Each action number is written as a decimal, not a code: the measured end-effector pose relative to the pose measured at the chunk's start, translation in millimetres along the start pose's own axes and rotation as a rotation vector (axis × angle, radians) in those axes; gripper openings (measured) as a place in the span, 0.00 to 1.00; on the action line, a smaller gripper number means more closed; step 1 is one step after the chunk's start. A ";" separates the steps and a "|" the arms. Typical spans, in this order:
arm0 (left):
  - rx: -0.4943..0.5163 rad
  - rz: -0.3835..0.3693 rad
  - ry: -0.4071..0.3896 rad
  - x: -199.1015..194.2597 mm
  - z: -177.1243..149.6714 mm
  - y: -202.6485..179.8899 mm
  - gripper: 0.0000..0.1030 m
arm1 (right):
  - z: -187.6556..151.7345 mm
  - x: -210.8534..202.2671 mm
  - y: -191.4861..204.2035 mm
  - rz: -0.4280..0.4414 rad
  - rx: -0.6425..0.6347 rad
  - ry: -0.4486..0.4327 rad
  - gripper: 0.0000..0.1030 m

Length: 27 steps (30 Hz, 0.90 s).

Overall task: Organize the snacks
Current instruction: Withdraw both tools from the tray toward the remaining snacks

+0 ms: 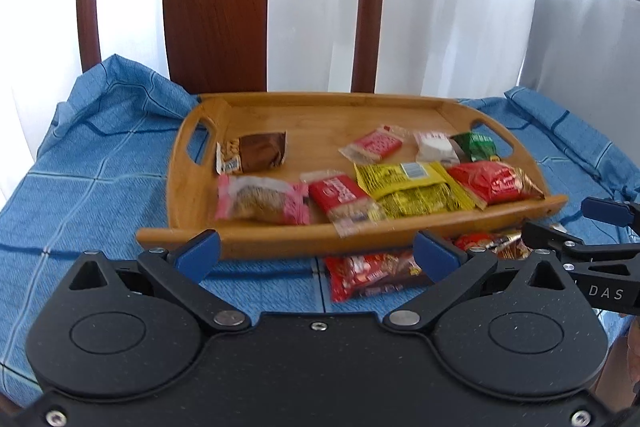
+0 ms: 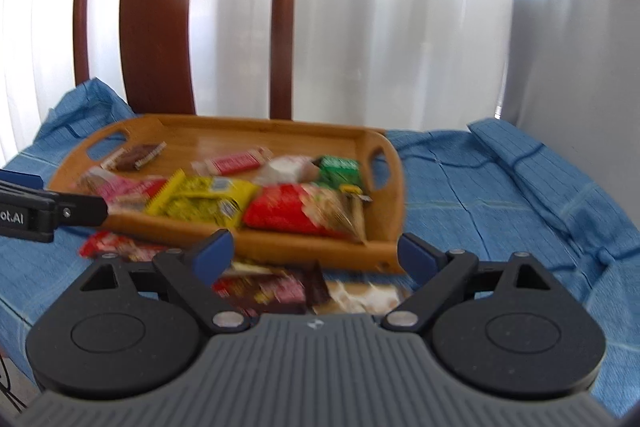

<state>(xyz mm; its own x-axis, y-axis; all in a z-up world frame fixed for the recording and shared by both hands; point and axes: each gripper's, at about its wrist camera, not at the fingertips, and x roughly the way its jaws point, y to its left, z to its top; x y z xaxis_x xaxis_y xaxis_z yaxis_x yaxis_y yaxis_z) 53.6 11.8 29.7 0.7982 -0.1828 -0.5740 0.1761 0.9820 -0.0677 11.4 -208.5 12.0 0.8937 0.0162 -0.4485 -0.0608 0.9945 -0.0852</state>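
Item: snack sorting, two hand-held tongs over a tabletop under a blue checked cloth (image 1: 92, 187). We hold the left tongs (image 1: 316, 251) with jaws spread wide and nothing between them, low over the near rim of the bamboo tray (image 1: 280, 241). We hold the right tongs (image 2: 316, 255) likewise gaping and empty, over the packets that lie off the tray. In the tray: a pink packet (image 1: 262, 203), a yellow packet (image 1: 412, 189), a large red bag (image 1: 494, 183), a green packet (image 1: 476, 146), a brown bar (image 1: 262, 151), several small red wrappers. Outside it, on the cloth just before the near rim: a red wrapper (image 1: 368, 273), a dark maroon packet (image 2: 272, 291) and a pale packet (image 2: 364, 295). Hazards, as we judge them: the loose packets overlap, so a closing pair may pinch two at once; slick film may slide from the pads; a low approach may snag the cloth or knock the tray rim; the two tongs work close together and may collide; a crowded tray edge may spill a packet back out.
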 end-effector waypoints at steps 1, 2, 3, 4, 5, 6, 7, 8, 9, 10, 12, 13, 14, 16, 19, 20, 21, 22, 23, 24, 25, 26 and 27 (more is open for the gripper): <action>0.004 0.003 0.001 0.0 -2.2 -2.2 1.00 | -2.5 0.2 -1.7 -0.008 0.003 0.004 0.93; 0.009 0.007 0.000 0.2 -4.1 -4.5 1.00 | -5.3 -0.7 -4.3 -0.018 0.008 0.006 0.93; 0.016 0.012 0.001 0.7 -6.1 -7.2 1.00 | -7.7 -1.4 -6.7 -0.031 0.014 0.006 0.93; 0.023 0.016 0.001 1.4 -8.1 -9.6 1.00 | -11.0 -2.9 -9.5 -0.044 0.021 0.005 0.93; 0.029 0.023 0.000 2.8 -10.0 -12.0 1.00 | -13.7 -3.7 -12.1 -0.055 0.028 0.004 0.93; 0.035 0.032 0.001 4.8 -11.6 -13.9 1.00 | -16.5 -4.2 -14.4 -0.068 0.035 0.004 0.92; 0.041 0.047 0.008 6.9 -12.8 -16.2 0.99 | -19.2 -4.9 -16.0 -0.087 0.039 0.003 0.90; 0.045 0.064 0.017 9.0 -14.1 -18.6 0.98 | -21.7 -5.2 -17.4 -0.111 0.039 0.003 0.89; 0.046 0.067 0.023 10.3 -15.0 -20.0 0.97 | -24.3 -5.9 -18.3 -0.137 0.039 0.000 0.89; 0.045 0.062 0.025 11.0 -15.9 -21.4 0.97 | -26.7 -7.4 -19.3 -0.156 0.041 -0.005 0.89; 0.044 0.046 0.024 11.2 -17.1 -24.8 0.97 | -30.7 -9.4 -22.8 -0.173 0.058 -0.013 0.89; 0.046 0.040 0.023 11.1 -17.3 -26.7 0.97 | -32.2 -10.0 -24.7 -0.175 0.070 -0.014 0.89; 0.049 0.035 0.020 11.1 -17.7 -29.3 0.97 | -33.1 -10.8 -26.1 -0.177 0.076 -0.015 0.89; 0.053 0.031 0.013 11.1 -18.2 -34.0 0.97 | -34.7 -11.3 -27.3 -0.192 0.084 -0.022 0.88; 0.056 0.026 0.016 14.4 -19.1 -40.2 0.96 | -36.5 -12.2 -28.3 -0.221 0.100 -0.044 0.88; 0.056 0.024 0.019 16.0 -19.5 -41.9 0.96 | -36.9 -12.9 -28.1 -0.227 0.099 -0.044 0.88; 0.057 0.024 0.025 17.9 -19.9 -43.4 0.96 | -37.3 -11.8 -27.8 -0.231 0.094 -0.040 0.88; 0.055 0.022 0.030 19.5 -20.5 -44.6 0.95 | -37.8 -10.7 -26.9 -0.238 0.086 -0.036 0.88; 0.052 0.019 0.035 20.9 -21.3 -45.6 0.95 | -38.3 -9.5 -25.9 -0.243 0.077 -0.029 0.87; 0.050 0.015 0.042 22.2 -22.3 -46.5 0.95 | -38.9 -8.6 -25.2 -0.243 0.071 -0.024 0.87; 0.051 0.009 0.052 23.9 -23.3 -47.9 0.95 | -39.4 -8.1 -24.4 -0.239 0.070 -0.021 0.87; 0.055 0.002 0.061 25.5 -24.5 -49.5 0.95 | -39.7 -7.6 -23.4 -0.231 0.069 -0.018 0.87; 0.063 0.001 0.062 25.4 -26.6 -51.2 0.95 | -39.8 -7.0 -21.9 -0.221 0.064 -0.015 0.87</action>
<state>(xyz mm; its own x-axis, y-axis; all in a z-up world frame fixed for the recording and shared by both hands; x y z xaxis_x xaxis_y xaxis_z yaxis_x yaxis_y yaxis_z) 49.6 -41.8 -3.1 0.7615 -0.1768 -0.6235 0.2129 0.9769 -0.0170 -11.3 -234.5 -18.4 0.8885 -0.2014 -0.4124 0.1650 0.9787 -0.1226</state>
